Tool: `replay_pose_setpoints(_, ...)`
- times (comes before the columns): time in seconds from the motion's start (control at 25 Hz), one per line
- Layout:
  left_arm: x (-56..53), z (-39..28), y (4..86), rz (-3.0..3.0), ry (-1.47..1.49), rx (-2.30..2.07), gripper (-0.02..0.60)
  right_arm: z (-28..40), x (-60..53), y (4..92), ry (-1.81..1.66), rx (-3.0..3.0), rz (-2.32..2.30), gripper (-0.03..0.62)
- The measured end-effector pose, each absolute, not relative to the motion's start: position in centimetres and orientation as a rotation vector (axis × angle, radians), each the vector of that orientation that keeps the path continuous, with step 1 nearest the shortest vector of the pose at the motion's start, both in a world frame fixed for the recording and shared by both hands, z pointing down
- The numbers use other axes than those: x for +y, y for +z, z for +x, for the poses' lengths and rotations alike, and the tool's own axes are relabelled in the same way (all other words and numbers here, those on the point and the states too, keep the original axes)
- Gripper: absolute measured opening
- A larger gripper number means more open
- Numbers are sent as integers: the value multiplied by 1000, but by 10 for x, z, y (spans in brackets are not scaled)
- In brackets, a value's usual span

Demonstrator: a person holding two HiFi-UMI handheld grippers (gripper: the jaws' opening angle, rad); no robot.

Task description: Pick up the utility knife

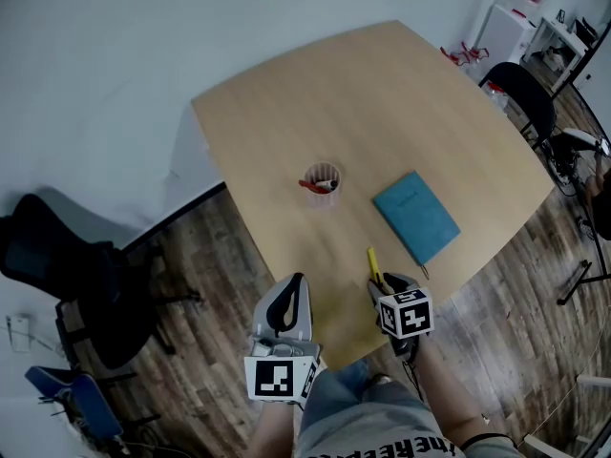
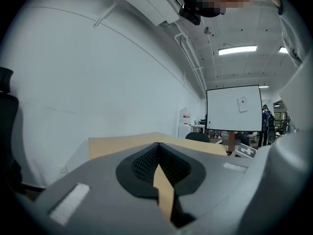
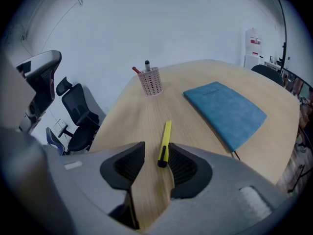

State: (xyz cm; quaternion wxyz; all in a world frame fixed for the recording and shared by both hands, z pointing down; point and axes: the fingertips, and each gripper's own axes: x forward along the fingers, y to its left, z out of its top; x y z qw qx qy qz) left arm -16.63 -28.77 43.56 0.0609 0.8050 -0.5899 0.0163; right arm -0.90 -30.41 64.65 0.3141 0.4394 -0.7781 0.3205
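Observation:
A slim yellow utility knife with a black end lies flat on the wooden table near its front edge; it also shows as the yellow knife in the head view. My right gripper is open and tilted down over it, the knife's near black end lying between the jaws, close to the right pad and not pressed. My left gripper hovers at the table's front edge, left of the knife. In the left gripper view its jaws meet at the tips with nothing between them.
A blue notebook lies right of the knife. A mesh pen cup with pens stands mid-table. A black office chair is on the left of the table, another chair at the far right.

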Motion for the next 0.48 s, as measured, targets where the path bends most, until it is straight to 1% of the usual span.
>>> replay_pose_setpoints(0.48,-291,-174,446,2407,67,-1782,20,-4,-304,668,829,-1972,1162,155)
